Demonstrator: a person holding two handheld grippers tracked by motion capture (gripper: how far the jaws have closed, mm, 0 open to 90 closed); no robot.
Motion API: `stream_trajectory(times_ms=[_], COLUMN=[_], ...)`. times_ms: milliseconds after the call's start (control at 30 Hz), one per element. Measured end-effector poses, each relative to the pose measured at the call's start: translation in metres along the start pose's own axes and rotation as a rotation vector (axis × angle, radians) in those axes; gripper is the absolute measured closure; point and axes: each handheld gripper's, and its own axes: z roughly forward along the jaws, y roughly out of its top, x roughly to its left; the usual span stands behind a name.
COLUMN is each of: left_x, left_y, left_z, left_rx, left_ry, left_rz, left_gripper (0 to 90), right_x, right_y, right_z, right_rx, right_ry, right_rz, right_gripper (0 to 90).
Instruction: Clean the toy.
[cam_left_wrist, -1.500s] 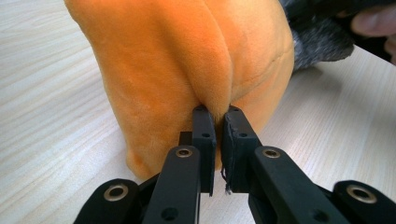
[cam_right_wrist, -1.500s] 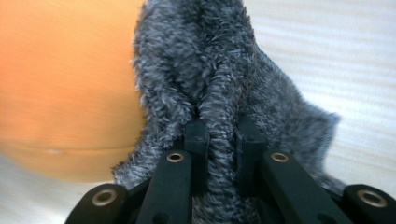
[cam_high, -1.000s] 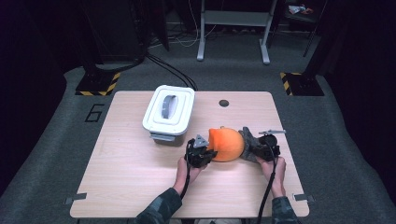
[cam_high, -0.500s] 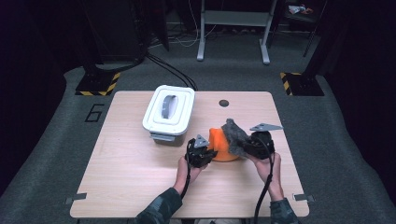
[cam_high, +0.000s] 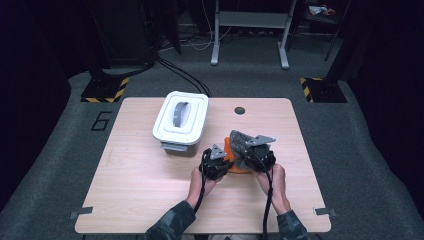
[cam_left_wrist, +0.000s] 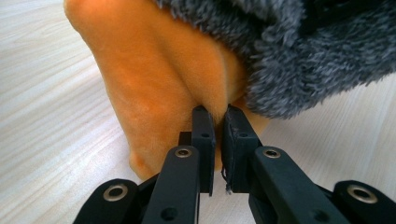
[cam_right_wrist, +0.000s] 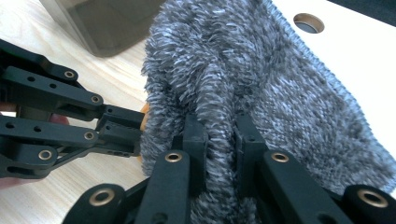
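Note:
A soft cloth lies at the table's middle, orange plush (cam_high: 229, 148) on one face and grey fleece (cam_high: 240, 141) on the other. My left gripper (cam_high: 220, 161) is shut on a pinch of the orange side (cam_left_wrist: 154, 70), low at the cloth's edge, its tips (cam_left_wrist: 218, 114) pressed together on the fabric. My right gripper (cam_high: 251, 154) is shut on a fold of the grey fleece (cam_right_wrist: 261, 70) and holds it raised over the orange part; its tips (cam_right_wrist: 219, 123) are buried in the pile. The left gripper (cam_right_wrist: 122, 125) lies close at the left in the right gripper view.
A white lidded box (cam_high: 181, 118) with a grey handle stands behind and left of the cloth; its dark wall (cam_right_wrist: 102, 23) is close to the fleece. A round cable hole (cam_high: 239, 110) sits near the table's far edge. Bare wood (cam_high: 135, 185) spreads to the front left.
My right gripper has moved left and up with the cloth's edge, folding the grey side over the orange face, which was open before. The left gripper has stayed put.

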Motion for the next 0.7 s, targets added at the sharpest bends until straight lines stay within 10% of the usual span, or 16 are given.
stream_trajectory(times_ms=[700], left_x=[0.001], left_y=[-0.002], left_z=[0.000], left_rx=[-0.005], left_ry=[-0.023], left_rz=[-0.010], left_gripper=[84.3], right_x=[-0.061], right_y=[-0.036], right_z=[0.004], right_rx=[0.036], right_ry=[-0.076], right_rz=[0.186], right_gripper=[78.8])
